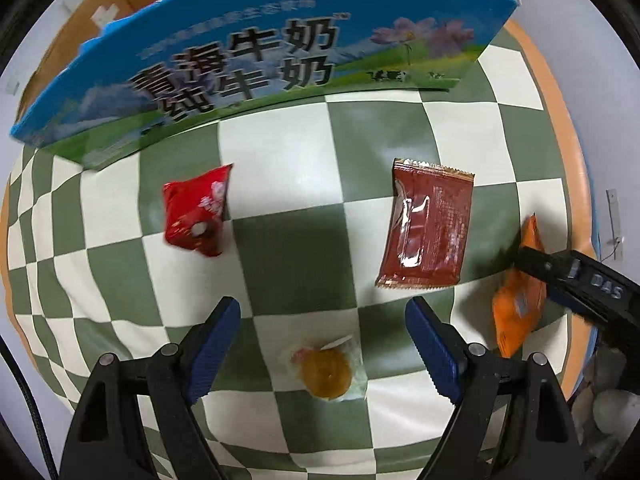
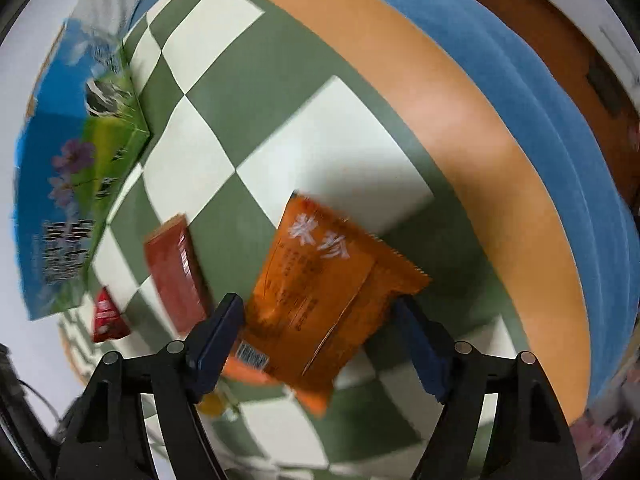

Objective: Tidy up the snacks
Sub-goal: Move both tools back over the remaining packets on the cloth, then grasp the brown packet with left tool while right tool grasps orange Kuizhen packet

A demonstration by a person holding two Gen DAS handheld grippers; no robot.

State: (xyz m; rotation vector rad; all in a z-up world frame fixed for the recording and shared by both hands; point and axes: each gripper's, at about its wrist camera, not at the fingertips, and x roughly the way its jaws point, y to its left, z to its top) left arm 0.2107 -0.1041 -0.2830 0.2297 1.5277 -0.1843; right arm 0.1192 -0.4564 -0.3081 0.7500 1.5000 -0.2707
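Two spread jaws of the right gripper (image 2: 318, 320) flank the orange snack packet (image 2: 320, 300) — pads apart from its edges.

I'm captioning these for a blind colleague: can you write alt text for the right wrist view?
The right claw straddles an orange snack packet on a green-and-white checked cloth, its pads beside the packet's edges. To the left lie a dark red sachet and a small red packet, beside a blue and green milk carton.
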